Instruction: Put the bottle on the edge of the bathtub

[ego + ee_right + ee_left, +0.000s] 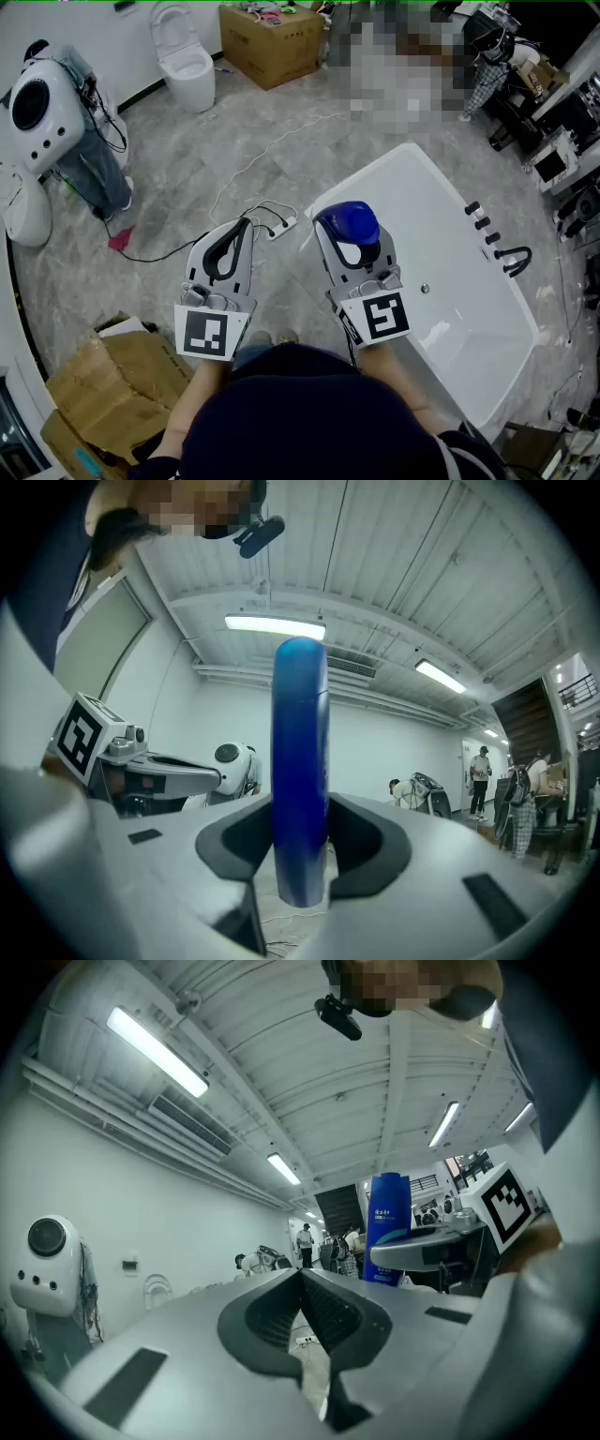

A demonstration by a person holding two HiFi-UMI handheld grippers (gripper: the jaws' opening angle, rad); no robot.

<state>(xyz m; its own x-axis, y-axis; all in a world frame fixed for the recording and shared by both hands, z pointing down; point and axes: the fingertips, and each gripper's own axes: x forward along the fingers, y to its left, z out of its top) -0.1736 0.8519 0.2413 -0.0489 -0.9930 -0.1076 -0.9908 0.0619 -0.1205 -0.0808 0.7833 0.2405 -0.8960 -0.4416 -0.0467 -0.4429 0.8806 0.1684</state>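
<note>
A blue bottle stands upright between the jaws of my right gripper, which is shut on it; in the right gripper view the bottle rises straight up through the jaws, pressed by both pads. It hangs above the near left corner of the white bathtub. My left gripper is shut with nothing in it, held over the floor left of the tub. From the left gripper view the bottle shows to the right, in the other gripper.
Black taps sit on the tub's far right rim. A white power strip and cable lie on the marble floor just left of the tub. Cardboard lies at lower left; a toilet and a box stand farther off.
</note>
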